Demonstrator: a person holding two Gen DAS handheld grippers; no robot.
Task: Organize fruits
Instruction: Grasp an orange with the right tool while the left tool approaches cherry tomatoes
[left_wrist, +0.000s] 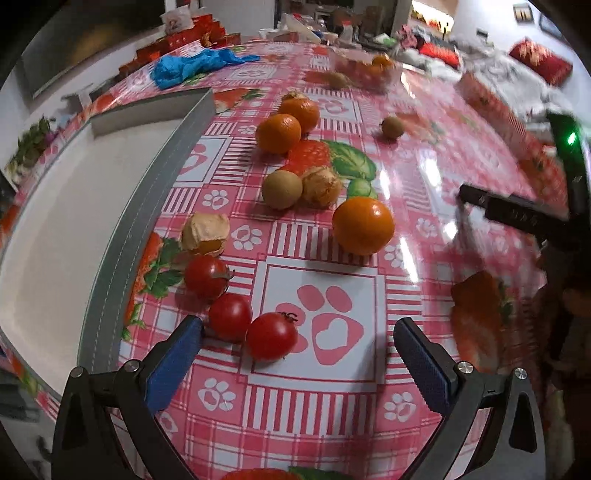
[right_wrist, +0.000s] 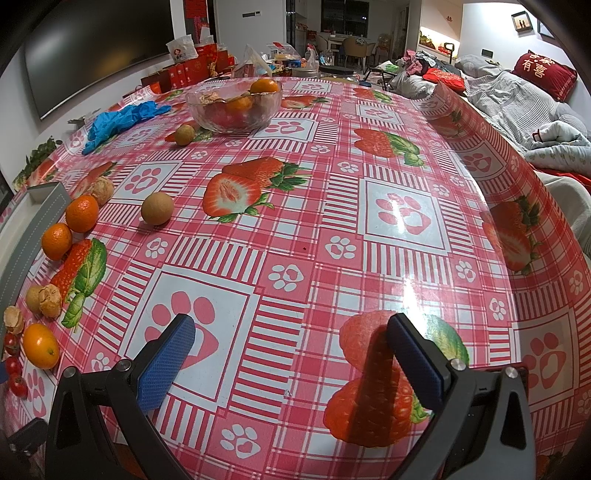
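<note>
left tongs (left_wrist: 297, 354) spread wide, empty, w/ three tomatoes (left_wrist: 271, 335) just ahead; right tongs (right_wrist: 290, 354) apart, empty. bowl (right_wrist: 234, 105) far across tabletop (right_wrist: 332, 236). risk: round tomatoes roll off if nudged.

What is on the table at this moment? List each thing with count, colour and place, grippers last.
cherry tomatoes: three, red, cluster just ahead of the left gripper.
large orange fruit: one, glossy orange, alone mid-table.
tangerines: two, orange, touching, further back.
longans: three loose, tan-brown; one against a husked fruit, one alone, one near the bowl.
husked fruits: three loose, papery beige, scattered along the tray side.
glass bowl: one, clear, far end, holding tangerines and other fruit.
tray: one, white with grey rim, left edge, nothing visible in it.
blue plastic bag: one, crumpled, far left.
tablecloth: red-pink check, strawberry and paw prints.
left gripper: blue fingers, open.
right gripper: blue fingers, open, over bare cloth.
</note>
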